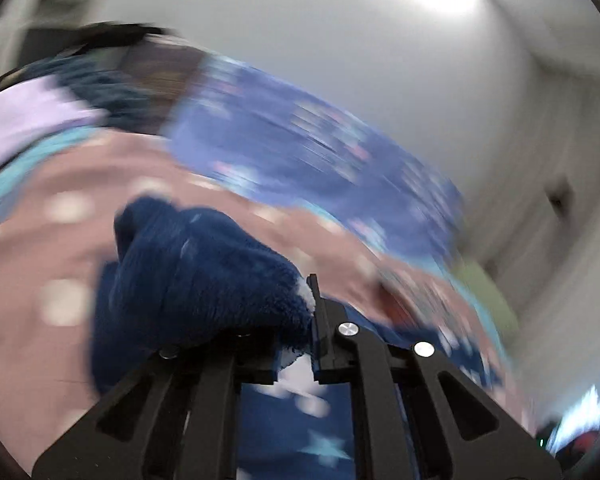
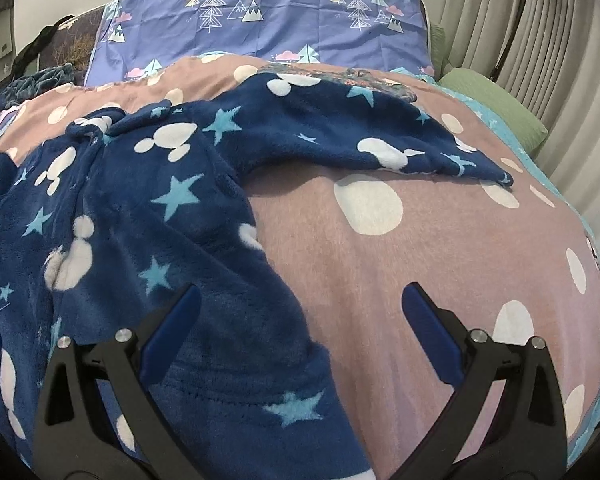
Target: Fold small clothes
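A navy fleece garment [image 2: 140, 200] with white mouse heads and pale blue stars lies spread on the pink dotted bedspread [image 2: 420, 260], one sleeve [image 2: 380, 132] reaching out to the right. My right gripper [image 2: 300, 300] is open just above the bed; its left finger hangs over the garment's lower edge and its right finger over bare bedspread. In the blurred left wrist view my left gripper [image 1: 314, 300] is shut on a bunched fold of the navy fleece [image 1: 204, 272], lifted above the bedspread [image 1: 60, 260].
A purple pillow [image 2: 280, 20] with tree prints lies at the head of the bed. A green cushion [image 2: 496, 108] sits at the right edge, in front of pale curtains [image 2: 540, 40] and a floor lamp [image 2: 516, 20]. More clothes [image 2: 40, 76] are piled at the far left.
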Available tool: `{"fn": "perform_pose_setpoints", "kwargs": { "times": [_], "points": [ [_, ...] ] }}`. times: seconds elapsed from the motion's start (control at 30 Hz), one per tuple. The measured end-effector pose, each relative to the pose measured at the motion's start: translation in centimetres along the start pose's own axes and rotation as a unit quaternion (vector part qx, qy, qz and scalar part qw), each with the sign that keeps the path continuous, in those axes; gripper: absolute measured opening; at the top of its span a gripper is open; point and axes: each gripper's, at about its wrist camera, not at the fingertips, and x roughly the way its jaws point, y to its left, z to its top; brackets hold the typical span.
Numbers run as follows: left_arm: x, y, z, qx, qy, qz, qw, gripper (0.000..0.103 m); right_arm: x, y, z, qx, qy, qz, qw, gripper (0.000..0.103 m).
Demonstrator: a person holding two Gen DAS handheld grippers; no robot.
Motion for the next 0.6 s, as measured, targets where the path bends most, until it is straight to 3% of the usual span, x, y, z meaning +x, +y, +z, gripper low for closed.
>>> {"fn": "perform_pose_setpoints", "kwargs": {
  "times": [0.07,0.13,0.17,0.3,0.4,0.43,0.5,0.57,0.6],
  "points": [
    [3.2,-4.2,-2.5,0.043,0.042,-0.034,0.9976,0.016,0.1,-0.4,-0.1,0.003,0.001,-0.001,1.0,0.101],
    [6.9,-7.8,-6.1,0.089,0.093,-0.044,0.9908,0.055,0.1,-1.0,-0.2,0.01,0.003,-0.002,1.0,0.101],
    [8.3,-9.0,-7.9,0.105,0.109,-0.035,0.9878,0.062,0.1,-1.3,-0.2,0.012,0.003,-0.001,1.0,0.101],
    [10.4,-9.1,-11.4,0.132,0.162,-0.018,0.9778,0.067,-0.4,-2.9,-0.3,0.023,-0.013,0.005,1.0,0.101],
    [8.3,-7.6,-12.0,0.147,0.15,0.025,0.9773,0.076,-0.6,-3.5,0.3,0.03,-0.041,0.025,0.998,0.098],
    [7.8,-7.0,-11.6,0.152,0.142,0.038,0.9774,0.08,-0.5,-3.5,0.7,0.032,-0.046,0.039,0.998,0.093],
    [6.0,-5.4,-11.4,0.168,0.123,0.079,0.9749,0.082,0.0,-2.9,2.0,0.031,-0.043,0.087,0.995,0.065],
    [4.1,-3.7,-11.4,0.182,0.118,0.12,0.9688,0.082,1.2,-1.8,3.7,0.03,-0.027,0.156,0.987,0.044],
    [3.8,-3.2,-11.4,0.186,0.12,0.136,0.9657,0.082,1.7,-1.1,4.4,0.028,-0.02,0.179,0.983,0.043]
  ]
}}
